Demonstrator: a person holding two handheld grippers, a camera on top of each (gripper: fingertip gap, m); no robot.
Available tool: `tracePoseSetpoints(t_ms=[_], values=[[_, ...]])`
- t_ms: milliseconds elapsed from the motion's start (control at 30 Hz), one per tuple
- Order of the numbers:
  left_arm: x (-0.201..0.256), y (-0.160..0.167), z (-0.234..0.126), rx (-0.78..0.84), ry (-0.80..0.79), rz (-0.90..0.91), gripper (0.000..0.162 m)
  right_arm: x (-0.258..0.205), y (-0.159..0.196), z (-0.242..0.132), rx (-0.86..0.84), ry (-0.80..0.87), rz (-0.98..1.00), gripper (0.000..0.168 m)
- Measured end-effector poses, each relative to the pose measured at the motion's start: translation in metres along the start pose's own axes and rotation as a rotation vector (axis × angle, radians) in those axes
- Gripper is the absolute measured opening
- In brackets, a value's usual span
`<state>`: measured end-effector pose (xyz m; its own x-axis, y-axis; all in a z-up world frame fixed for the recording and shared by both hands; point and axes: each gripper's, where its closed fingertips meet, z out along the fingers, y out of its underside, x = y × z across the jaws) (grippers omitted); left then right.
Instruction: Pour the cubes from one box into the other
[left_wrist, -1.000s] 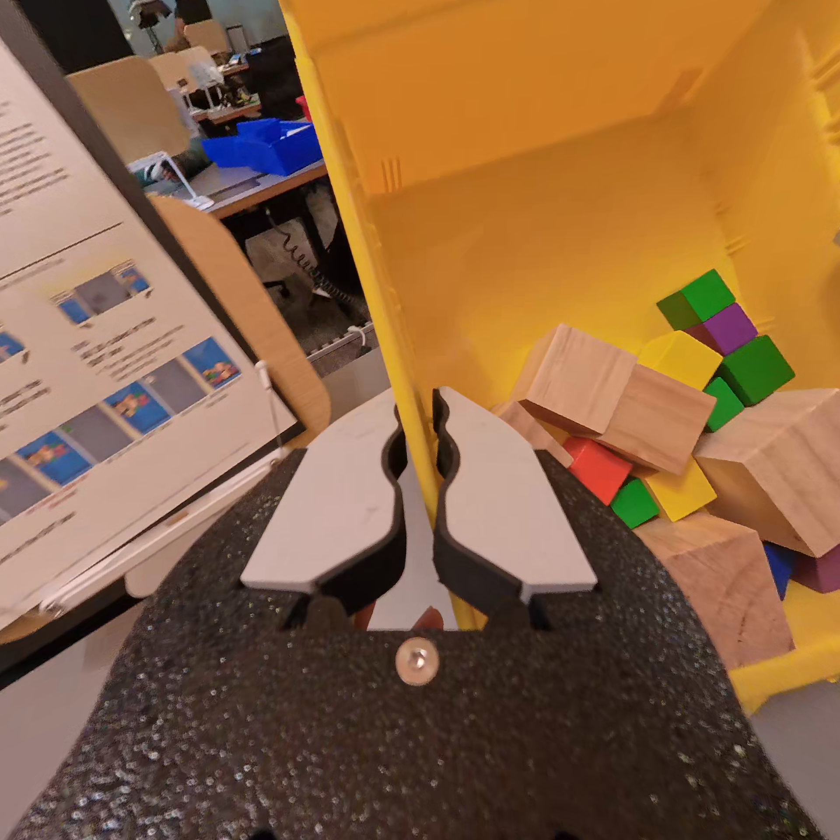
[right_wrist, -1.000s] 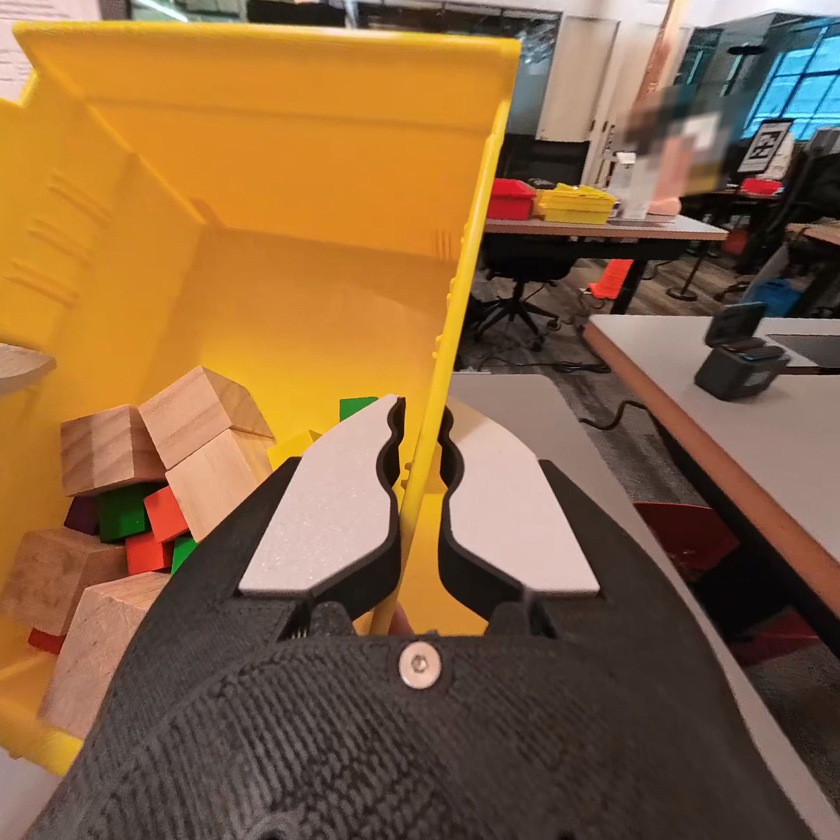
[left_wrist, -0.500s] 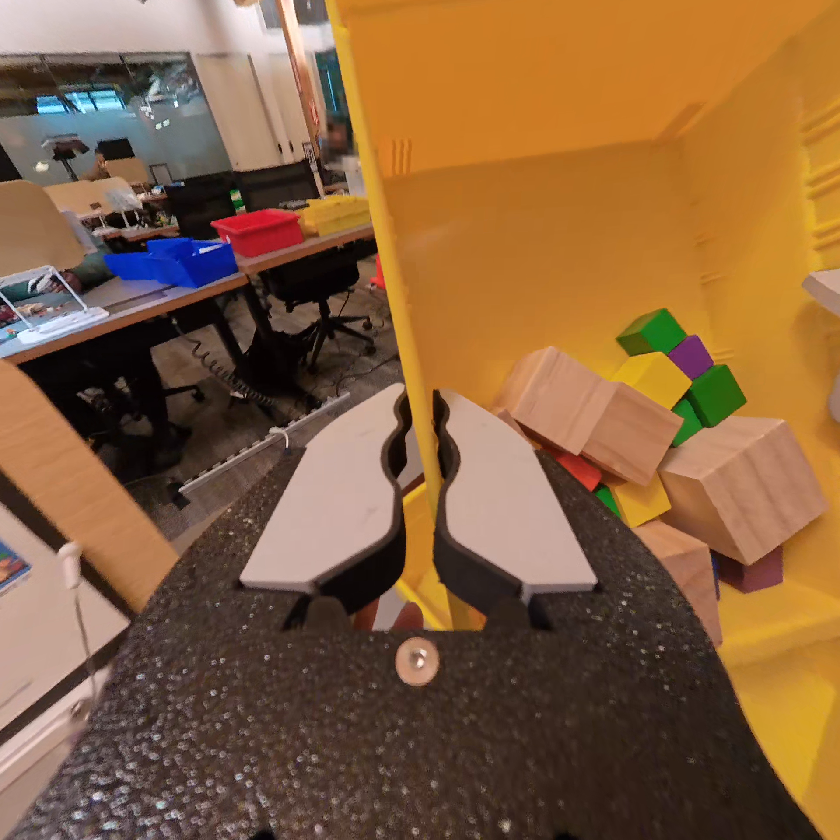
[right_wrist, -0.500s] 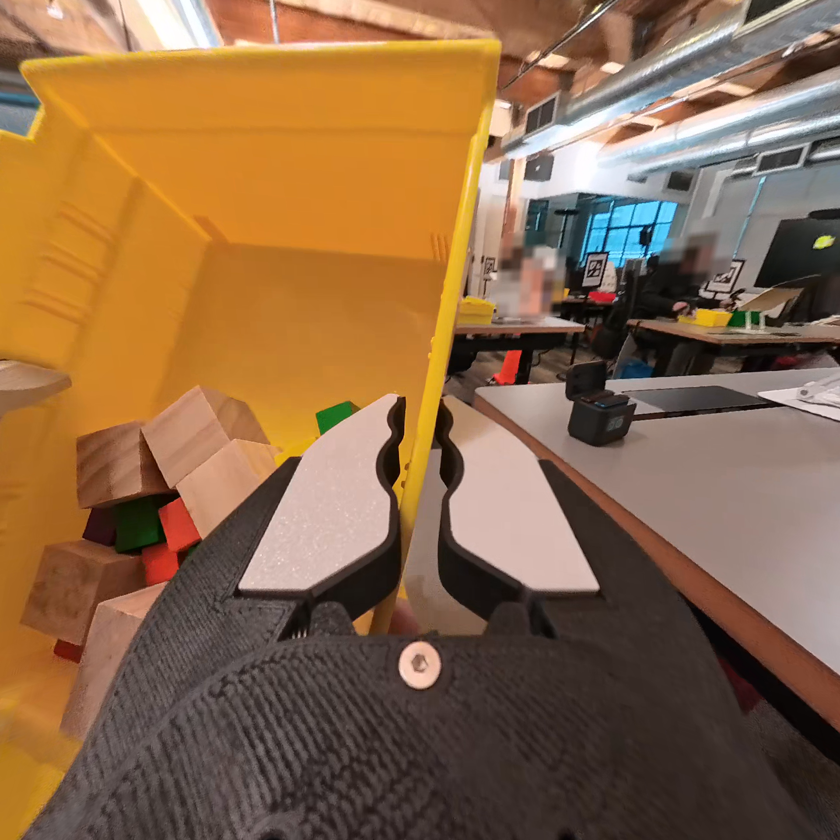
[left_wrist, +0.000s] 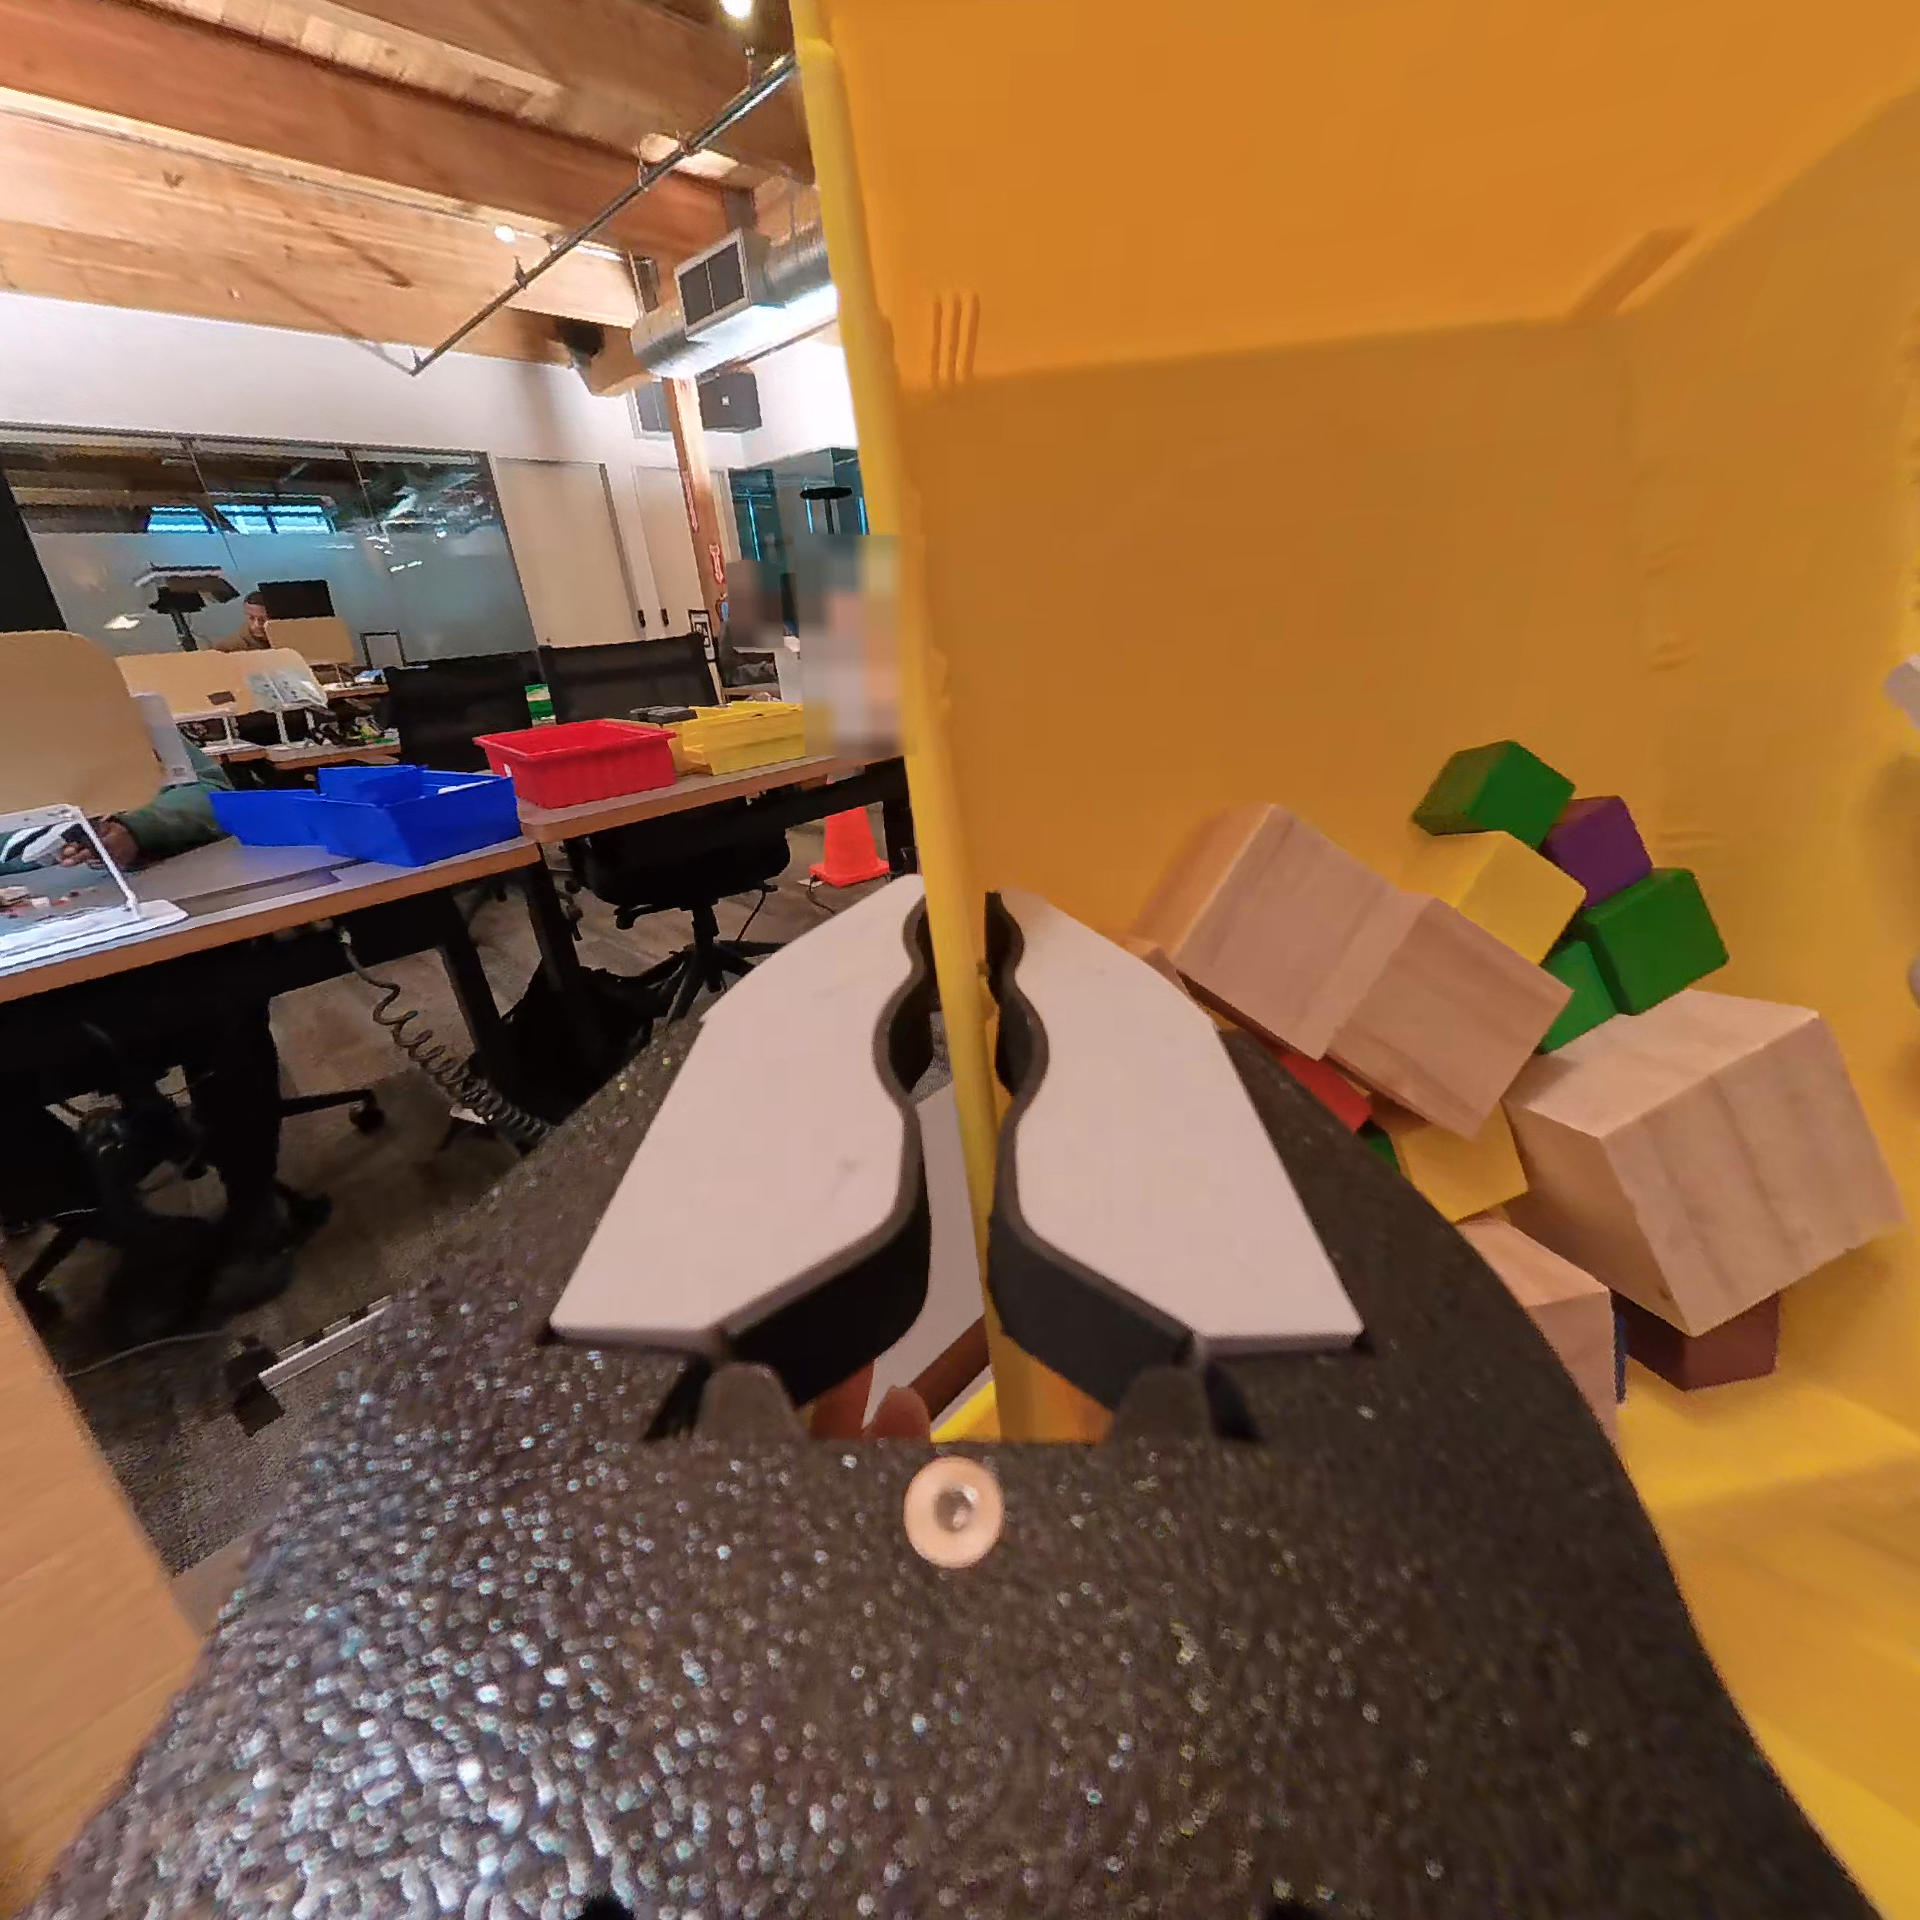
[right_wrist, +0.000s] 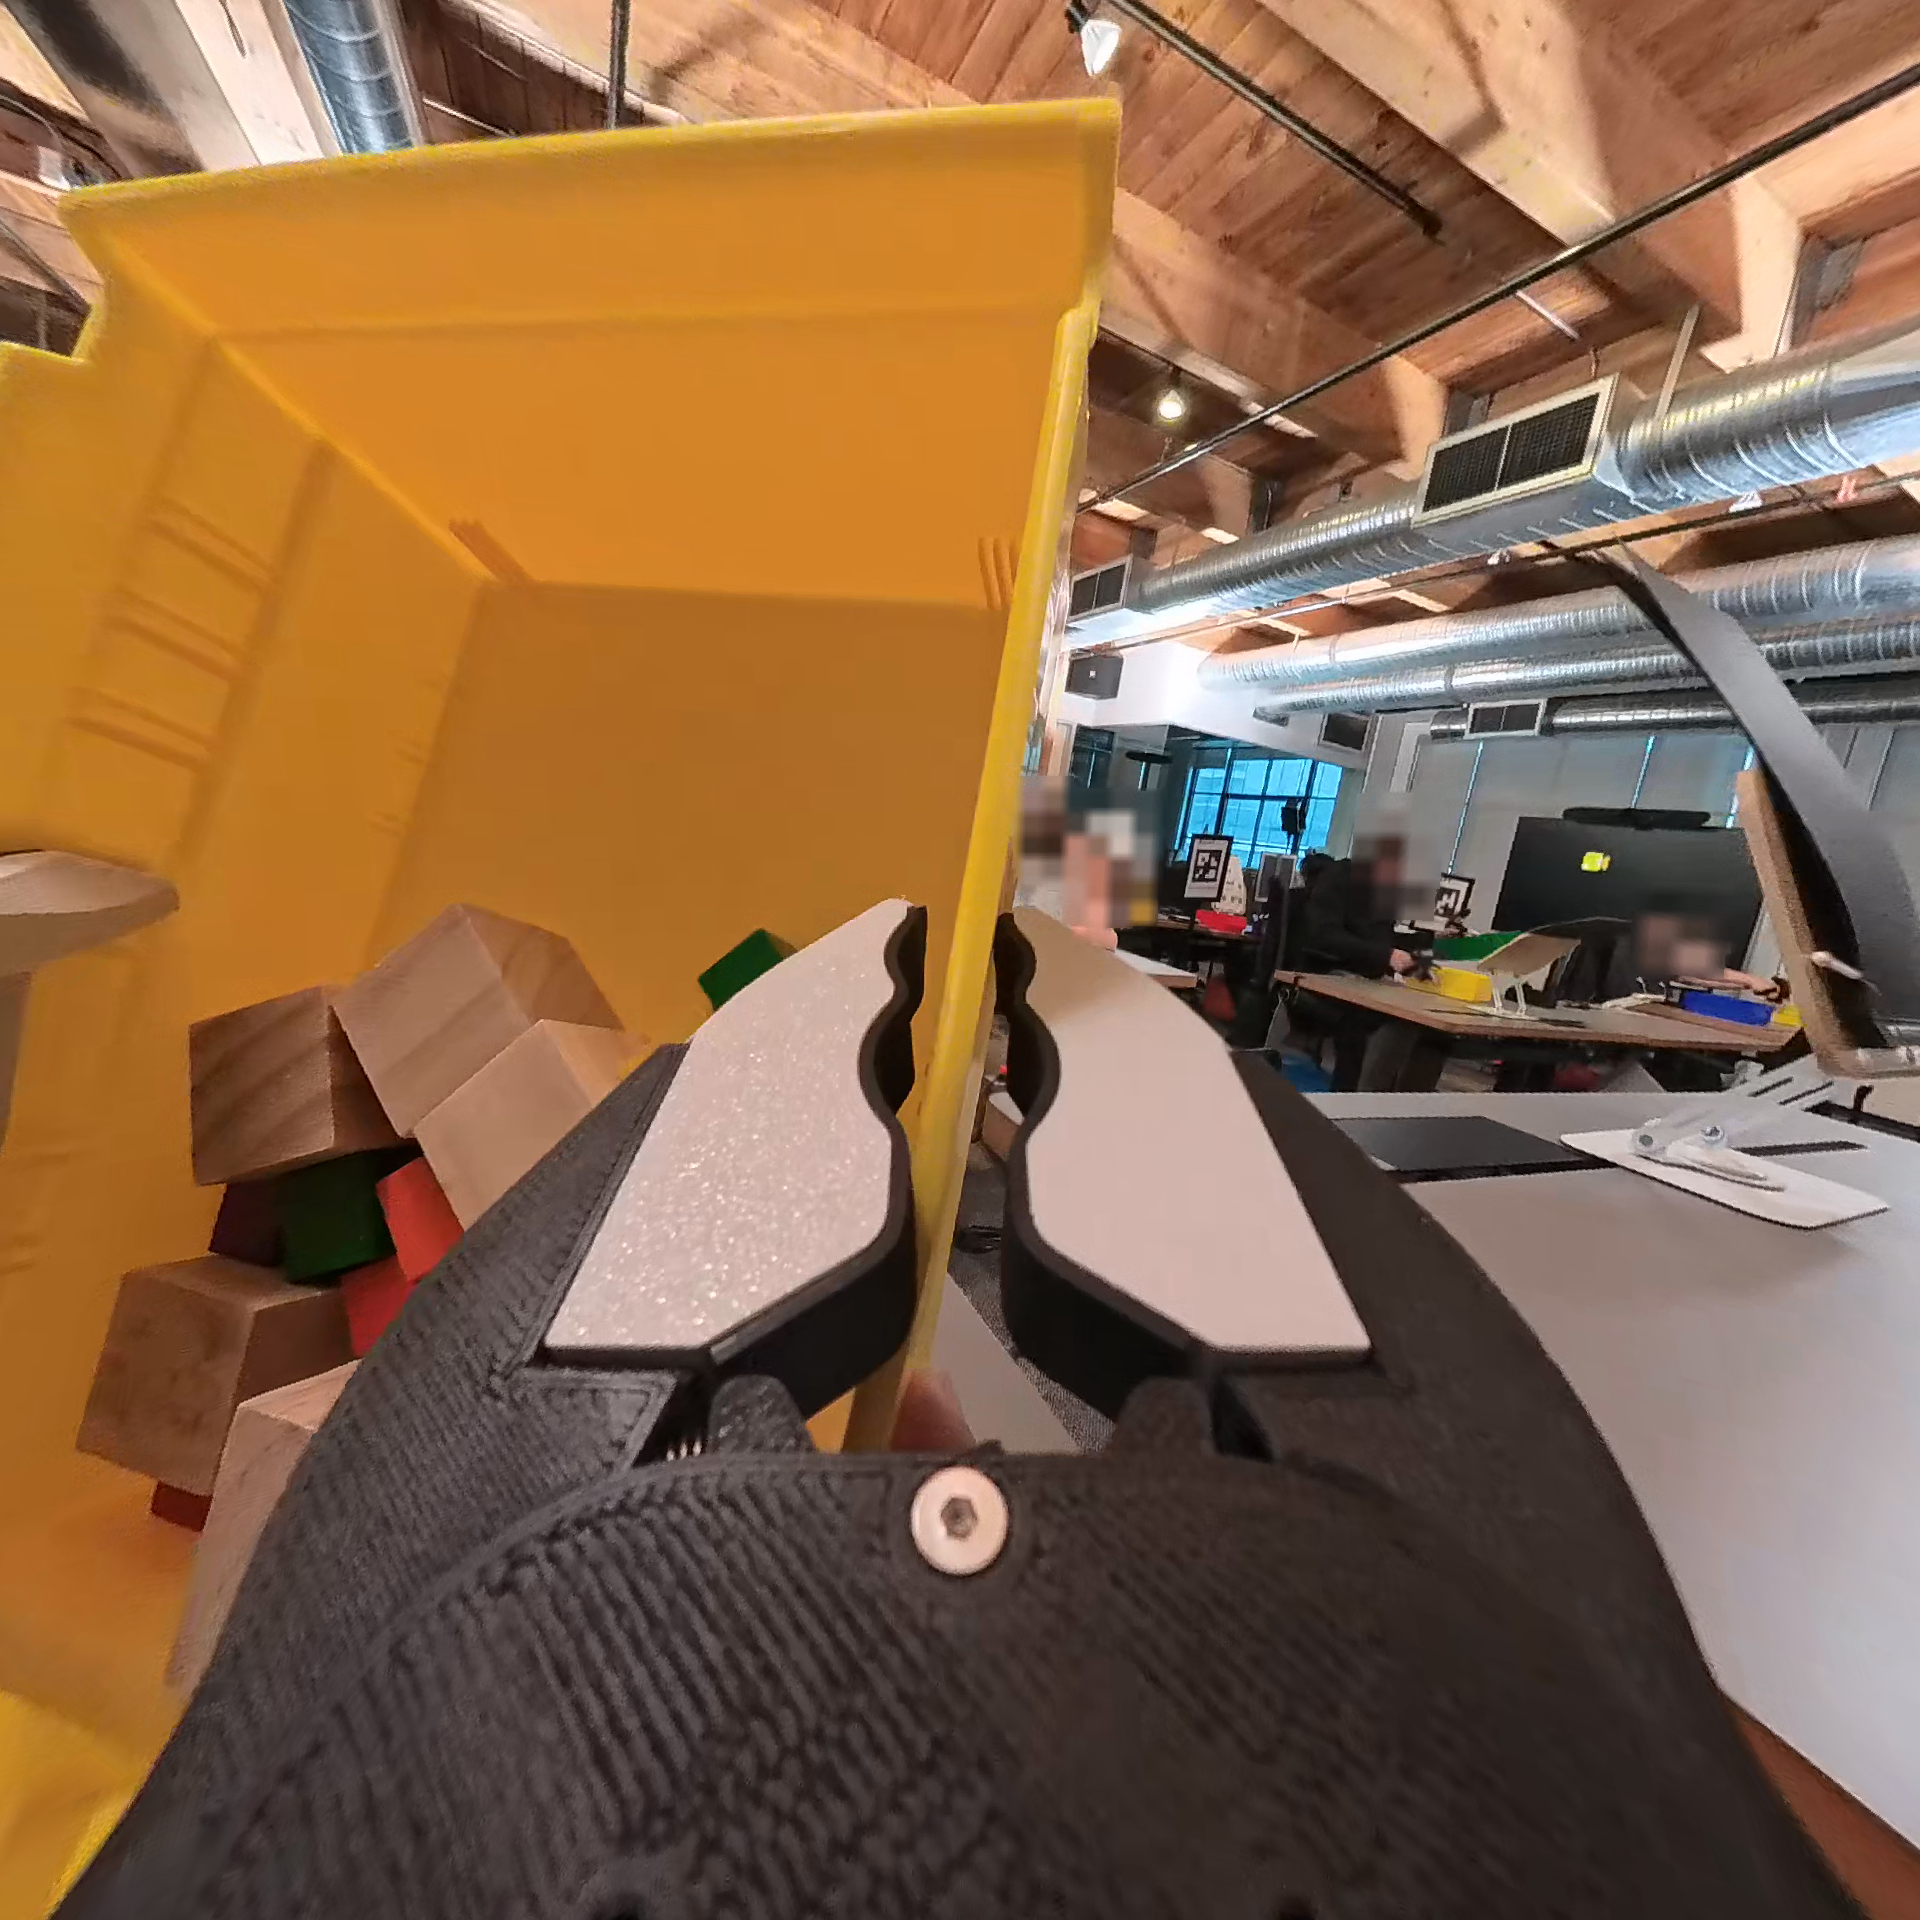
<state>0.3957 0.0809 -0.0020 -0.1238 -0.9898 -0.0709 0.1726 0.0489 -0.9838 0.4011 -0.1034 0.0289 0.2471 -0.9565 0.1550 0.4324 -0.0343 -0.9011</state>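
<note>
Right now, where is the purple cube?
In the left wrist view, the purple cube sits inside the yellow box, high on the pile's right, wedged between two green cubes.

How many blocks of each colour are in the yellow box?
Showing in the yellow box, left wrist view:
Plain wood blocks: 4
Green blocks: 4
Yellow blocks: 2
Purple blocks: 2
Red blocks: 1
Total: at least 13; others may be hidden.
</note>
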Motion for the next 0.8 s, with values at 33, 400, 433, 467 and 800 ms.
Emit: tracePoseSetpoints(t_ms=[33,400,433,467,800], values=[[-0.002,0.001,0.001,0.008,-0.001,-0.005,0.007,-0.001,0.000,0.002,0.005,-0.003,-0.001,0.013],[-0.004,0.003,0.006,0.111,0.031,-0.073,0.007,-0.003,-0.014,0.001,0.096,0.017,-0.087,0.012],[-0.002,0.002,0.007,0.117,0.035,-0.077,0.007,-0.002,-0.016,0.001,0.102,0.019,-0.091,0.012],[-0.001,0.001,0.007,0.125,0.044,-0.084,0.007,0.000,-0.017,0.001,0.110,0.023,-0.096,0.012],[0.009,0.002,0.014,0.083,0.031,-0.050,0.007,0.015,-0.001,0.006,0.095,0.033,-0.045,0.009]])
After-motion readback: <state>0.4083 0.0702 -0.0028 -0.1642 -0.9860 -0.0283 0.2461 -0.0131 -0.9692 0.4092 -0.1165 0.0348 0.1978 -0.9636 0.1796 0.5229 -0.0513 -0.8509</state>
